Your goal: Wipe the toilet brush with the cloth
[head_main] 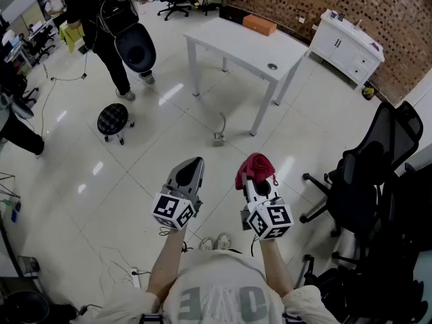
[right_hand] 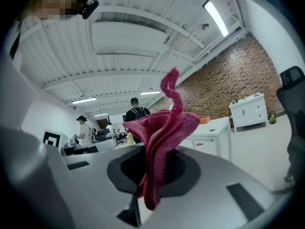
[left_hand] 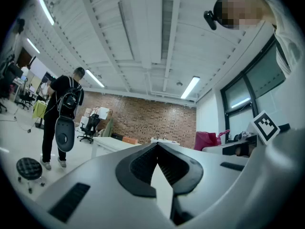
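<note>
My right gripper [head_main: 256, 181] is held level over the floor, shut on a crumpled red cloth [head_main: 254, 168] that sticks up from its tips. The right gripper view shows the cloth [right_hand: 162, 132] pinched between the dark pads [right_hand: 183, 171] and fanning out above them. To its left, my left gripper [head_main: 192, 165] is also level and shut, with nothing in it. In the left gripper view the left gripper [left_hand: 157, 147] has its pads [left_hand: 140, 168] meeting at the tips. No toilet brush shows in any view.
A white table [head_main: 236, 42] stands ahead, with a floor socket and cable [head_main: 219, 137] in front of it. A black stool [head_main: 113, 119] and a person with a backpack [head_main: 108, 19] are at the left. A black office chair [head_main: 368, 174] is close on the right, and a white cabinet [head_main: 347, 46] stands by the brick wall.
</note>
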The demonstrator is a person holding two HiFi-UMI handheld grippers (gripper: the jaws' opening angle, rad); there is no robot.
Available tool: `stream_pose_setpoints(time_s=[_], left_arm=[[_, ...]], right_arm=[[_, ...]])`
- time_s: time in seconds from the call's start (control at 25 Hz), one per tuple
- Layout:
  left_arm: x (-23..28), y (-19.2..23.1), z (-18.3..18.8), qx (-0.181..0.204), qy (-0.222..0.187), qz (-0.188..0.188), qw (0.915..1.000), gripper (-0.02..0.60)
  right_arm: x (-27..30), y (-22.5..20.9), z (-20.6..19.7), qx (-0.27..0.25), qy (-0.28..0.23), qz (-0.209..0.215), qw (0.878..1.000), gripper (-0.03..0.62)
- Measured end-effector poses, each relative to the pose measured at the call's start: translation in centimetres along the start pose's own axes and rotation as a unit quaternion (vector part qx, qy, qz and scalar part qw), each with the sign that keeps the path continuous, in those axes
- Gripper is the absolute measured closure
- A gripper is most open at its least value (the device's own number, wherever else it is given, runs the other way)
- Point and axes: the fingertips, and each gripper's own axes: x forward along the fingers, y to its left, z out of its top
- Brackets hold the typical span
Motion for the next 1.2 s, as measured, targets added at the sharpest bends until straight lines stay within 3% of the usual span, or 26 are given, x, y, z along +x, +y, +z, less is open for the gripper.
stream_pose_setpoints(time_s=[0.32,0.88,1.2], left_arm=[[2.9,0.0,0.2,-0.009,-0.009,0.012,0.9998,0.577],[5.6,-0.2,-0.9,-0.023,-0.026,0.036,0.9987,0.577],[10.2,5.0,-1.2,-0.025,-0.031,0.052,0.9978,0.576]], right_arm=[[-0.2,-3.7,1.2,-0.032,0.011,-0.023,0.999,0.562],[1.1,-6.4,-0.6,-0.024,0.038,0.002,0.999,0.563],[7.1,-9.1,-0.7,-0.006,0.039,0.009,0.999,0.563]])
